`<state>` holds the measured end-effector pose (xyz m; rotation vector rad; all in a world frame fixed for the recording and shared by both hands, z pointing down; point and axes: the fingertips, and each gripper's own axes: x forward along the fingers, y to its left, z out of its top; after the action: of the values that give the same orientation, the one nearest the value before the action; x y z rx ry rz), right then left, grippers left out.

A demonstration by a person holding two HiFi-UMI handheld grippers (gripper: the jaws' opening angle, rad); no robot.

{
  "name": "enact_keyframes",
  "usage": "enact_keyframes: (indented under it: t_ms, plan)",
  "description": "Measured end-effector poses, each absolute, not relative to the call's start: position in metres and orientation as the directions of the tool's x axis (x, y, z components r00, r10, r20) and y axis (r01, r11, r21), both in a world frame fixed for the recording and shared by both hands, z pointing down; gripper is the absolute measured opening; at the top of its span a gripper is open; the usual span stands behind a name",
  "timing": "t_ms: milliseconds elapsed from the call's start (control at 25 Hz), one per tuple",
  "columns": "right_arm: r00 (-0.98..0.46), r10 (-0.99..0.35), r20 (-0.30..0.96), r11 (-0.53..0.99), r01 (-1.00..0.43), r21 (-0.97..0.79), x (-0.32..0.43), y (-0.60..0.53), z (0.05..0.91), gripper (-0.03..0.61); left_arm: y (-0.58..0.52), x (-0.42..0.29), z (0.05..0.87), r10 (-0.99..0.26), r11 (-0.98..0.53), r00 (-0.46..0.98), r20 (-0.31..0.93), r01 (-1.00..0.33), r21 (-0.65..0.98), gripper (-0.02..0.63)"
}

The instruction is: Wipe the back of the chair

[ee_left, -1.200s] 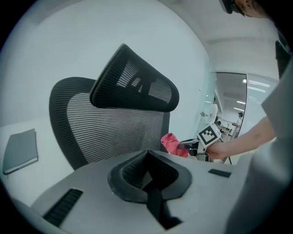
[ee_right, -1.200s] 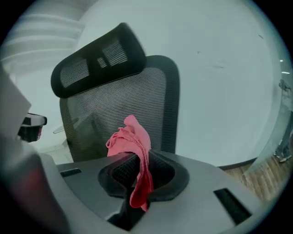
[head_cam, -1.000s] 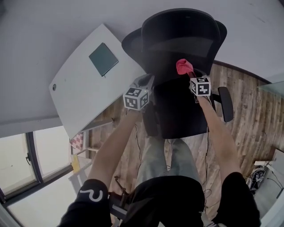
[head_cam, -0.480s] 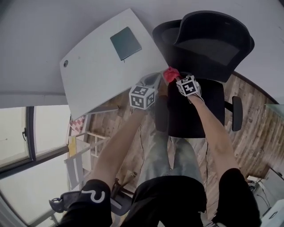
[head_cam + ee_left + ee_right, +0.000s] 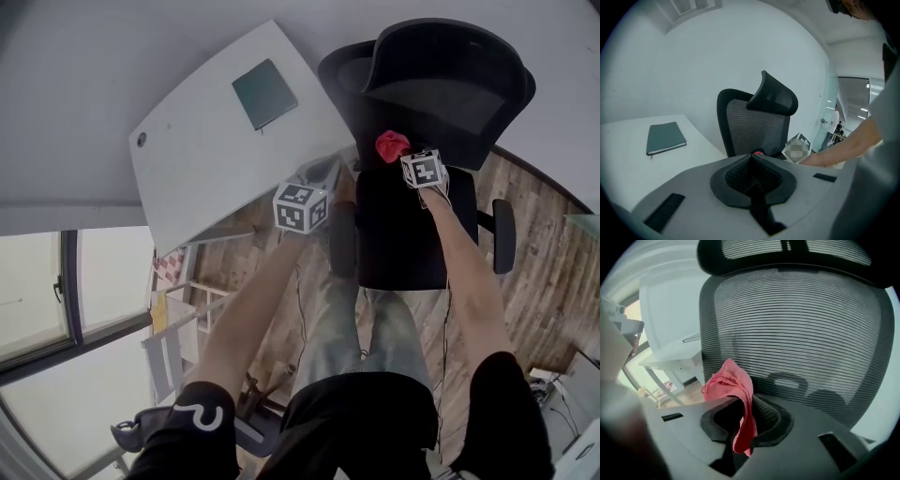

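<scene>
A black office chair with a mesh back and a headrest stands past my hands. My right gripper is shut on a red cloth, whose bunched end sits at the lower part of the chair back, just above the seat. Whether the cloth touches the mesh I cannot tell. My left gripper is shut with nothing in it and hangs to the left of the chair, beside the desk corner.
A white desk lies to the left of the chair, with a dark green notebook on it. The chair's armrests stick out on both sides. Wooden floor and cables lie below; a window is at the left.
My right gripper has swung back to the right with the red cloth, from the chair's left edge to the middle of the back. The left gripper has barely moved.
</scene>
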<state>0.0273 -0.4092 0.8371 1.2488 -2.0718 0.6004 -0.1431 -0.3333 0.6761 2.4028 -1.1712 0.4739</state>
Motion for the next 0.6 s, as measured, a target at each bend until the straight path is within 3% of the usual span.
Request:
enact_keyframes:
  t_ms: [600]
  plan:
    - [-0.043,-0.653,0.756,0.113,-0.993,0.041,0.252,-0.394,0.826,0.066,-0.336,-0.052,0.67,-0.564,-0.669,0.678,0.472,-0.71,0.221,0.025]
